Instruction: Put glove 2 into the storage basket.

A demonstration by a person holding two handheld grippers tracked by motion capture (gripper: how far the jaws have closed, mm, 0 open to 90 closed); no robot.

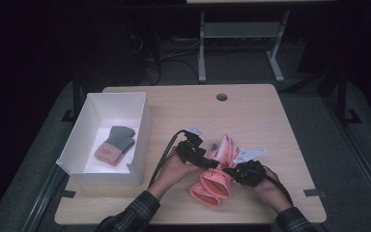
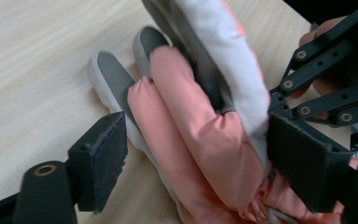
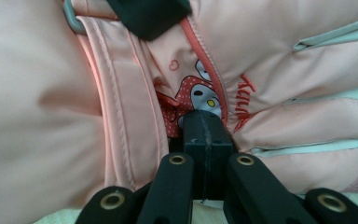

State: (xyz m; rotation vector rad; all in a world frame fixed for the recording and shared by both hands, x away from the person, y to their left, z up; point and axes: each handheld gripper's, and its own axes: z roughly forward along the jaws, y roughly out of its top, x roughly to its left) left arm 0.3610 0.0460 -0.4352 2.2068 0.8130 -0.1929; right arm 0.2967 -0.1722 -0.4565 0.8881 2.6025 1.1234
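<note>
Where jaws hide it, glove's (image 3: 121, 93) cartoon print (image 3: 193, 98)

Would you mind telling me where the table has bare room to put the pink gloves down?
The table is bare along its far edge around the round hole, and at the right between the pink gloves and the edge. It is crowded near the middle front, where both grippers meet, and at the left by the white box.

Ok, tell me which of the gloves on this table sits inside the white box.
The knitted glove with grey fingers and pink cuff, lying flat in the white box. The padded pink ski gloves lie outside it on the wooden table, between the grippers.
</note>
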